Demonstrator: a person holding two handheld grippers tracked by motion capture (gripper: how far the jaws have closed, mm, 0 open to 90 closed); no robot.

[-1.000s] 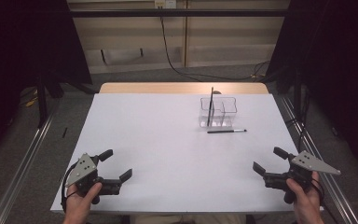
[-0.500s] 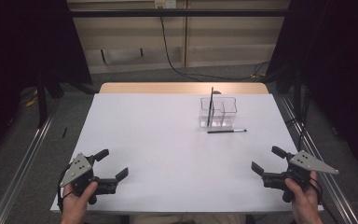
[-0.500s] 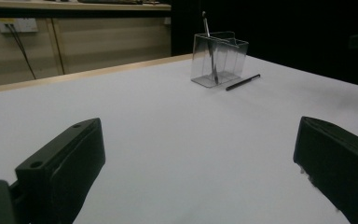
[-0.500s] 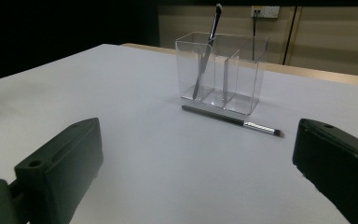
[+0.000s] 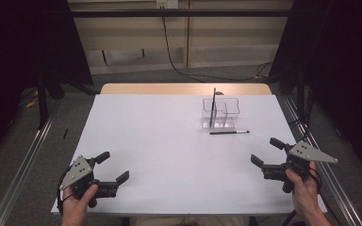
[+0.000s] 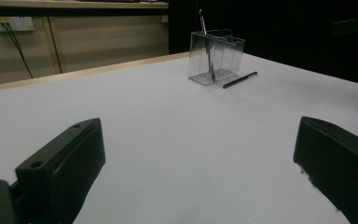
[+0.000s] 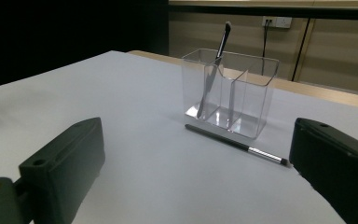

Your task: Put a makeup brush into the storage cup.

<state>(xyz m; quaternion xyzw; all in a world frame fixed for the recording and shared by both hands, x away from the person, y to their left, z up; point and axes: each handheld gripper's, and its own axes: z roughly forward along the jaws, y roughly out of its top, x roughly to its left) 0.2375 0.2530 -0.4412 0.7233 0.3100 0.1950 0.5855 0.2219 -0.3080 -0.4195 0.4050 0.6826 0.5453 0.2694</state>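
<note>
A white table top (image 5: 169, 150) covers most of the scene, with a strip of pale wood (image 5: 184, 88) showing along its far edge. Grey carpet floor (image 5: 75, 103) lies around it, and metal rails (image 5: 16, 169) run along both sides. Behind stands a beige panelled wall (image 5: 136, 37) with a white power socket (image 5: 166, 4); a black cable (image 5: 169, 52) hangs from it down to the floor. Dark curtains (image 5: 19, 42) flank both sides
</note>
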